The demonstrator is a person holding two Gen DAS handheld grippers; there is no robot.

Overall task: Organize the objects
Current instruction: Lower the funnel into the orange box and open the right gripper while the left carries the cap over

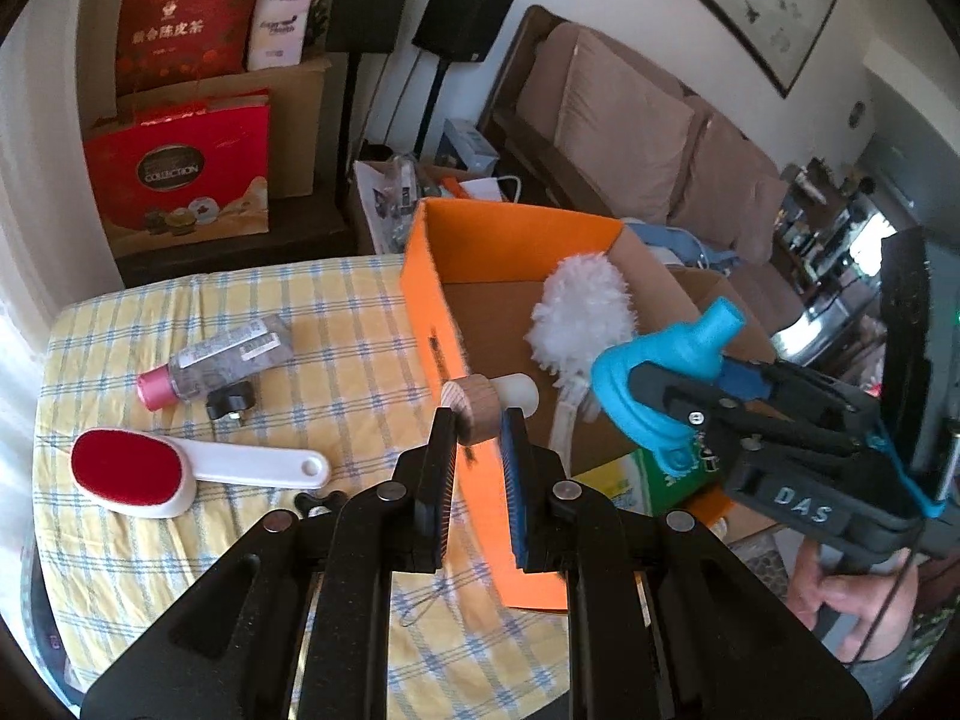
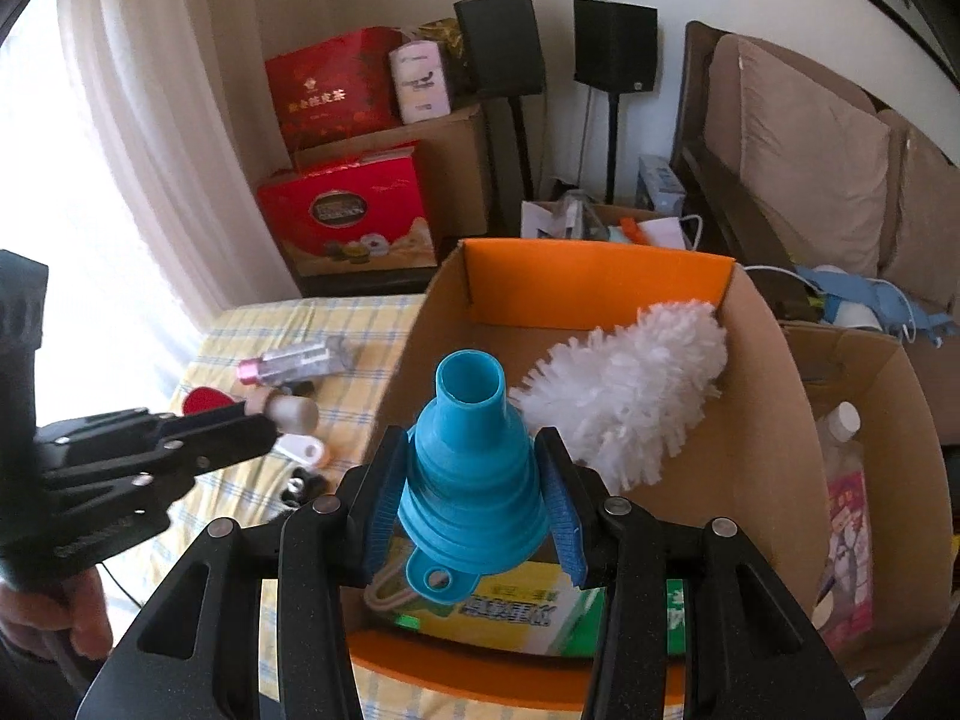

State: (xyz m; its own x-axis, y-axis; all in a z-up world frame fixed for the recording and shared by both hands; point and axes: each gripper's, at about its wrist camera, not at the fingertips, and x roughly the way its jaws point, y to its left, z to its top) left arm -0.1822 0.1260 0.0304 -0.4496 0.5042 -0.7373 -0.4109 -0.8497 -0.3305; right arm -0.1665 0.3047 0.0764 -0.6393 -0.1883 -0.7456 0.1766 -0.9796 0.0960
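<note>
My left gripper (image 1: 477, 420) is shut on a wooden-capped white bottle (image 1: 480, 408), held over the left wall of the orange cardboard box (image 1: 420, 276). It also shows in the right wrist view (image 2: 288, 411). My right gripper (image 2: 474, 480) is shut on a blue collapsible funnel (image 2: 471, 468), held above the box (image 2: 594, 282); the funnel also shows in the left wrist view (image 1: 660, 378). A white fluffy duster (image 2: 630, 384) and a green-yellow packet (image 2: 528, 606) lie inside the box.
On the yellow checked tablecloth (image 1: 180, 540) lie a red lint brush (image 1: 156, 471), a clear pink-capped bottle (image 1: 216, 363) and a small black knob (image 1: 231, 401). A second cardboard box (image 2: 852, 480) with bottles stands right. Gift boxes, speakers and a sofa stand behind.
</note>
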